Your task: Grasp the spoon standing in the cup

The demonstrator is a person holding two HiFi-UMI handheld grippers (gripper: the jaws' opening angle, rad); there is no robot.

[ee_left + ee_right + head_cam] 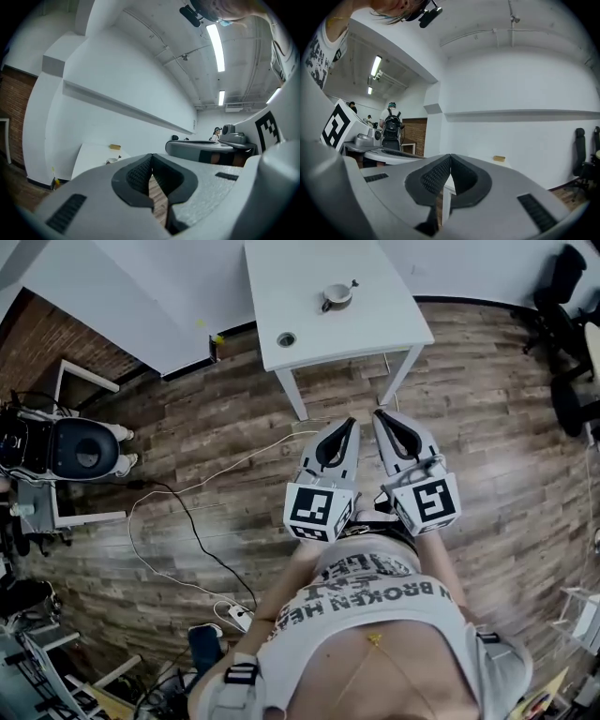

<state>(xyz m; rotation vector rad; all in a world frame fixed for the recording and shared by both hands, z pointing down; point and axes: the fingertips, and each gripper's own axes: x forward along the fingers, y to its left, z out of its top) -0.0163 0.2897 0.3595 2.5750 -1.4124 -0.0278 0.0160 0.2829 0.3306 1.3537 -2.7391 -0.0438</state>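
The left tool (351,424) and right tool (379,414) are both closed and empty, side by side at centre frame over the wood floor (487,427). The cup (335,298), with the spoon (349,284) in it, sits on the white table (300,277) at upper centre, well apart from both.

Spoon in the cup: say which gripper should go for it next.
Left, narrowly. Both grippers are shut and short of the table, but the left gripper lines up closer with the cup holding the spoon, which shows in its view; the view from the right gripper misses it.
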